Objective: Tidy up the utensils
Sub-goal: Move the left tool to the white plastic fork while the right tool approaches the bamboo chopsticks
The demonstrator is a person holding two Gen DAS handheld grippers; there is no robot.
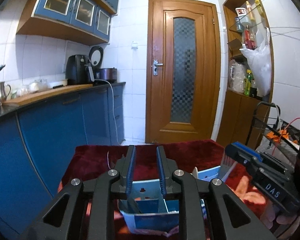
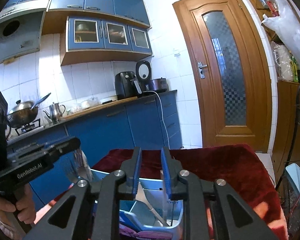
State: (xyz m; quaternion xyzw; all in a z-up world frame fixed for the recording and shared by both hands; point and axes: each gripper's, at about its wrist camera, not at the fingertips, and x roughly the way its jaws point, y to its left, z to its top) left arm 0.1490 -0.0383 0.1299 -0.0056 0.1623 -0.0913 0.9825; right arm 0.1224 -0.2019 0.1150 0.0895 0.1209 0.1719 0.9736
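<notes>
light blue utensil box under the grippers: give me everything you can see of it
The utensil box is a light blue container, plastic by the look, with rounded corners and an open top. Inner dividers split it into compartments. It stands upright on the red cloth, right under both grippers. A metal spatula leans inside one compartment, handle down toward the right. A tall back panel rises behind, with small holes in it. Its lower part is hidden by the gripper bodies.
</notes>
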